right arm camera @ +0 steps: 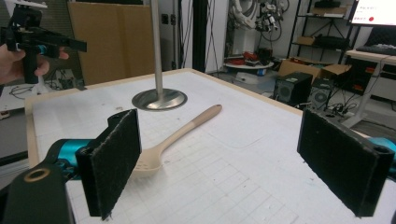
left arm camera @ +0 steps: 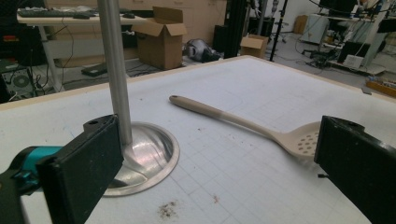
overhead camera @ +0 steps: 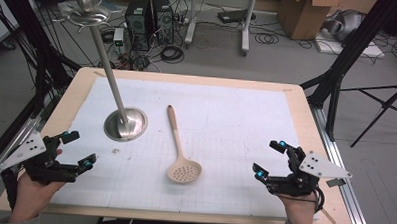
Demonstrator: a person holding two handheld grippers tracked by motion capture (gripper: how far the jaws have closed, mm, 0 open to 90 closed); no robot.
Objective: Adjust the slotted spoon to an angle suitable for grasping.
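Both claws, left claw (overhead camera: 78,150) at 8 o'clock and right claw (overhead camera: 269,158) at 4 o'clock, stand wide and empty, flanking the slotted spoon (overhead camera: 182,154) on the tabletop (overhead camera: 226,118) for pickup.

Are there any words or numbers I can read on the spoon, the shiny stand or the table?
None can be read.
Slotted spoon: plain, no print.
Metal stand: bare metal, no label.
White mat on the table: grid lines, no numbers.
Screen at the back of the right gripper view: a few marks and a red dot, too small and blurred to read.
Cardboard boxes behind the table: no readable print.
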